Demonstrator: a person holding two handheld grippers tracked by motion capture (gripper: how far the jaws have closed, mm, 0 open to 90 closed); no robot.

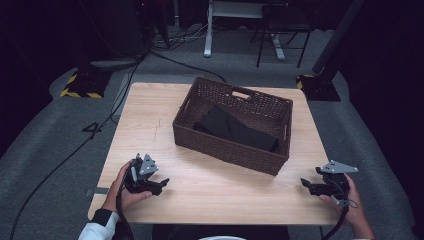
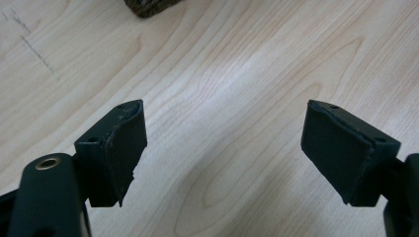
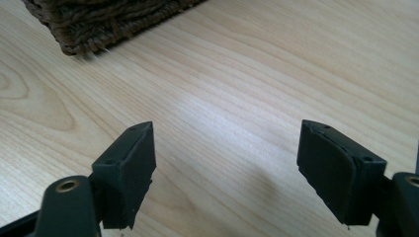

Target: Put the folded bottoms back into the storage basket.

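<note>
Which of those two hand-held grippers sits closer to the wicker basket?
The left hand-held gripper: it lies just off the basket's front corner, while the right hand-held gripper sits out past the basket's right end.

basket (image 1: 227,147): dark brown weave | cloth (image 1: 235,127): black | table (image 1: 150,115): pale wood grain | claw pads (image 2: 123,148): black

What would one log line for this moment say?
left gripper: open, empty | right gripper: open, empty | black cloth: in basket | both low over table

no text, label, brand or number can be read anywhere here.
</note>
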